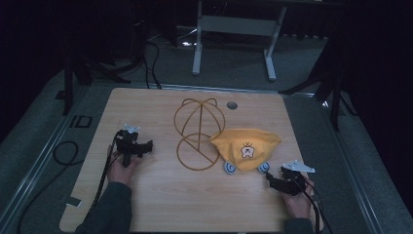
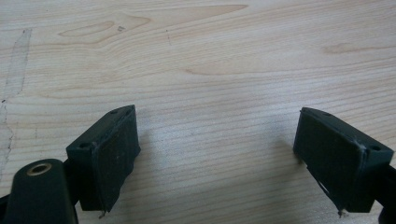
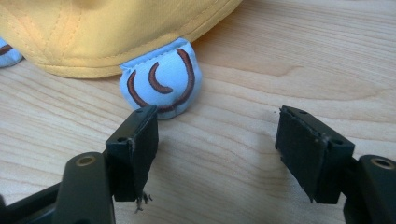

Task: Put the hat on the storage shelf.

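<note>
Near the table's (image 1: 160,204) right edge, the right gripper (image 3: 217,140) – jaws apart – nears the yellow cap's (image 1: 248,141) blue ear (image 3: 163,81); soft fabric could slip. Left gripper (image 2: 217,149) gapes empty.

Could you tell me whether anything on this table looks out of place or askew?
Nothing looks damaged or spilled. The yellow cap lies on the table beside the wire hat stand rather than on it, its edge touching the stand's base ring.

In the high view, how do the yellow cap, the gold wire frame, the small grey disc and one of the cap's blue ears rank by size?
Largest to smallest:
1. gold wire frame
2. yellow cap, close to the frame in spread
3. blue ear
4. grey disc, about the ear's size and farther off, so the last two are unsure.
</note>
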